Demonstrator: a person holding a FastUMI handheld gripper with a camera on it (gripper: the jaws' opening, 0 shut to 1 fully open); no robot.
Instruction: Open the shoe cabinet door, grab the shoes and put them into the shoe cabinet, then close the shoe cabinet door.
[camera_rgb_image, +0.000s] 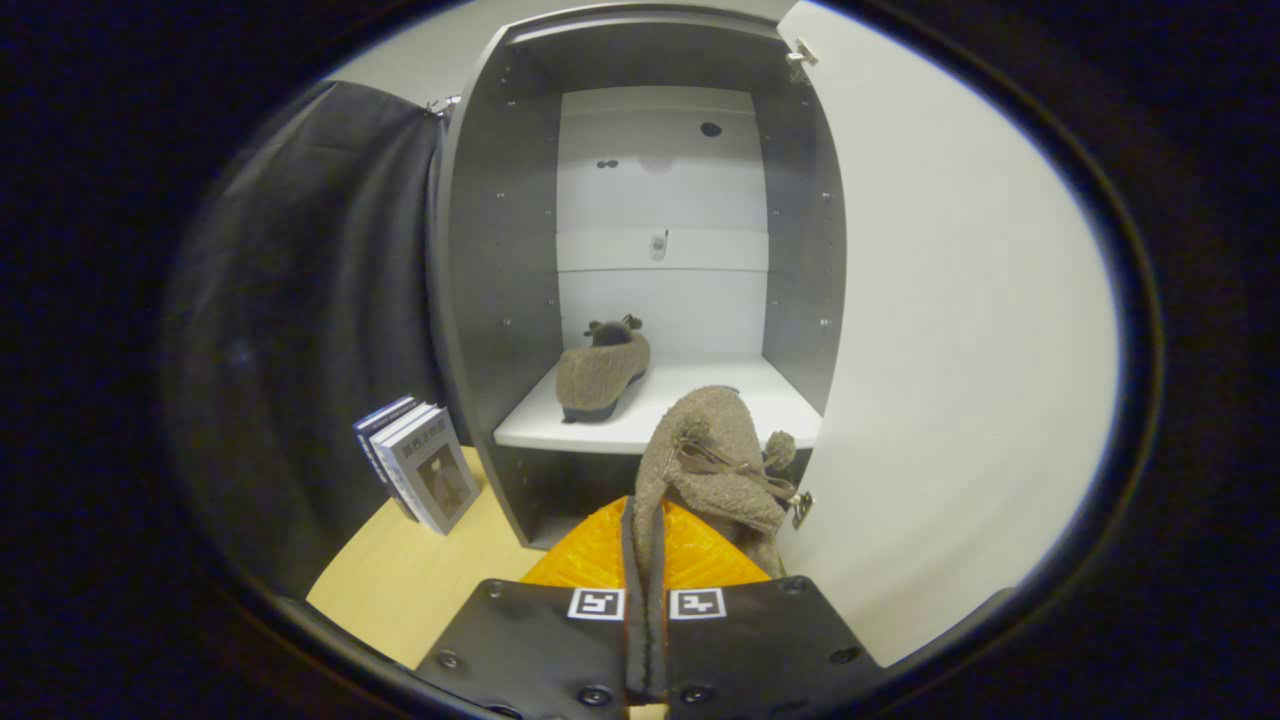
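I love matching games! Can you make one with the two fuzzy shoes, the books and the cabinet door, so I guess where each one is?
Things:
1. shoe with the bow
2. other shoe
3. books
4. cabinet door

Places or states:
A. standing outside the cabinet, beside its wall
B. swung open
C. pinched in the gripper, just in front of the shelf
D. lying on the white shelf inside

Pairs: 1-C, 2-D, 3-A, 4-B
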